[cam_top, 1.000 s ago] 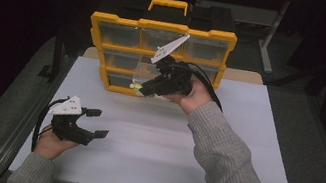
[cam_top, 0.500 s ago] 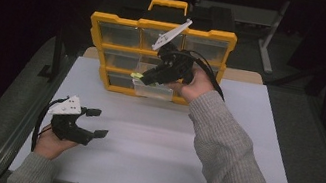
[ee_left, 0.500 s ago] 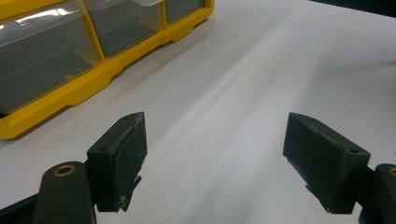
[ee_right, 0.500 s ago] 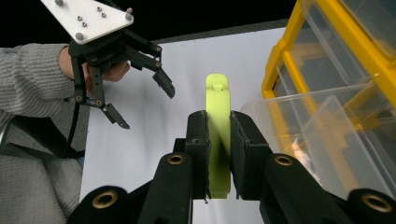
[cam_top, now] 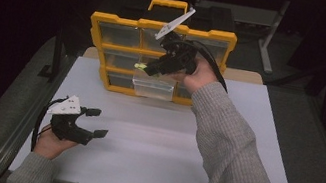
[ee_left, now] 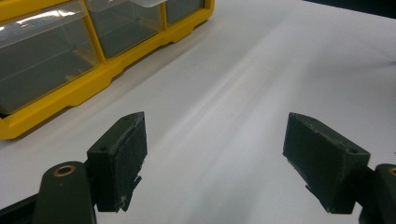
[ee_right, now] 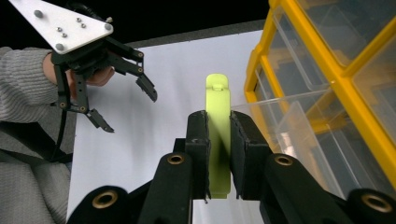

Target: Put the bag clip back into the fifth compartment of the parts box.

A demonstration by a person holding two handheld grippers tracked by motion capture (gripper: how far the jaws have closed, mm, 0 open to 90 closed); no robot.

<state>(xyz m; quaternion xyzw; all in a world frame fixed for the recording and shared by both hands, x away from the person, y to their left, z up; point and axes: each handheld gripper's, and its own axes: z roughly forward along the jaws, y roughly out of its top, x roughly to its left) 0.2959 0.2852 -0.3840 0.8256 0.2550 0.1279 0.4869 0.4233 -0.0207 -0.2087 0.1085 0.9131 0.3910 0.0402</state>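
A flat lime-green plastic piece [ee_right: 218,126] stands pinched between the pads of my right gripper [ee_right: 218,154], which is shut on it. From above, that gripper [cam_top: 147,70] hangs in front of the yellow drawer organizer [cam_top: 112,19], just over a clear drawer [cam_top: 152,88] pulled out of the bottom row, with the green piece [cam_top: 141,67] sticking out to the left. My left gripper [cam_top: 97,122] rests open near the table's front left with nothing between its jaws; its pads [ee_left: 119,154] frame bare white tabletop.
The organizer [ee_left: 56,93] stands at the back of the white table [cam_top: 151,145], with clear drawers in yellow frames and a carry handle [cam_top: 168,5] on top. Dark floor and a metal stand lie beyond. The person's left hand and its gripper [ee_right: 121,93] appear in the right gripper view.
My right gripper has risen with the green piece, from low in front of the organizer to above the pulled-out drawer. The left gripper has stayed put.
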